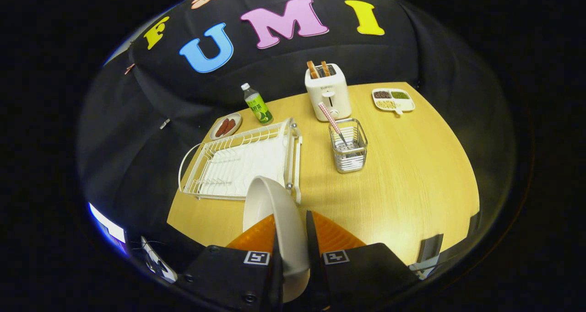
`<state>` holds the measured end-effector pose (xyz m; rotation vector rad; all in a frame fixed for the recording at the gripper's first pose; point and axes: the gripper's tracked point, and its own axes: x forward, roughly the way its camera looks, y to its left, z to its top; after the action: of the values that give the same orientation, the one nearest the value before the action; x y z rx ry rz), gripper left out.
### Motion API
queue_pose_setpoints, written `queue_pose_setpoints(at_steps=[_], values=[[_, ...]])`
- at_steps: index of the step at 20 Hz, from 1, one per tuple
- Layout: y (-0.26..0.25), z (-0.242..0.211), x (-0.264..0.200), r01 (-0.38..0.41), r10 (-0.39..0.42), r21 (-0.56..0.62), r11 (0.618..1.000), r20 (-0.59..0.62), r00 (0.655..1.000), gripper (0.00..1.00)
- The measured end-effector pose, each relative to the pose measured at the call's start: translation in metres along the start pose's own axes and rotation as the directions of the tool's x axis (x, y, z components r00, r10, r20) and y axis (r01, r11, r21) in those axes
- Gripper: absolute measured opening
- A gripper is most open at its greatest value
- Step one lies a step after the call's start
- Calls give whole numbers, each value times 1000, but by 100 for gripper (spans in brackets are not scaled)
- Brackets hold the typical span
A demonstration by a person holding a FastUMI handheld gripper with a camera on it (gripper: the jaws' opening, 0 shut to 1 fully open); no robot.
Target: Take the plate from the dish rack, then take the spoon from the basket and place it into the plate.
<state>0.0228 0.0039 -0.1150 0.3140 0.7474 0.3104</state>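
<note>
Small plate [226, 126] with brown sausage-like pieces sat at the far left corner of the surface [412, 174]. Just right of it a bottle [257, 104] with a green label and white cap stood upright near the far edge.

White wire dish rack [238, 163] lay along the left side of the surface, near the left edge, its slots bare.

White plate [274, 220] was out of the rack, held on edge and tilted, above the near left part of the surface, in front of the rack's near right corner. Gripper [291, 243] was pinching it: one finger pressed on each face of the plate, rim standing up between them and ahead of the fingertips.

Wire basket [349, 148] stood right of the rack, about the middle of the surface, well beyond the fingers. Spoon [333, 124] stood in it, bowl end down, its red-and-white checked handle leaning out to the far left over the basket's rim.

White toaster [328, 92] stood behind the basket at the far edge, two slices of toast sticking up from its slots.

Divided tray [393, 100] lay near the far right corner, compartments holding dark, green and pale grains or beans; could not tell which exactly.

Right half of the surface was light wood grain.
</note>
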Motion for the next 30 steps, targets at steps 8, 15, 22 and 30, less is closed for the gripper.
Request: queue_pose_setpoints(at_steps=[8,15,22,30], values=[[-49,-32,37,2,6,79,997,-99,995,27],[-66,-42,72,-79,93,76,994,-191,977,27],[-72,-48,93,-203,222,115,972,-197,955,28],[-98,-47,114,-151,176,126,980,-216,960,34]])
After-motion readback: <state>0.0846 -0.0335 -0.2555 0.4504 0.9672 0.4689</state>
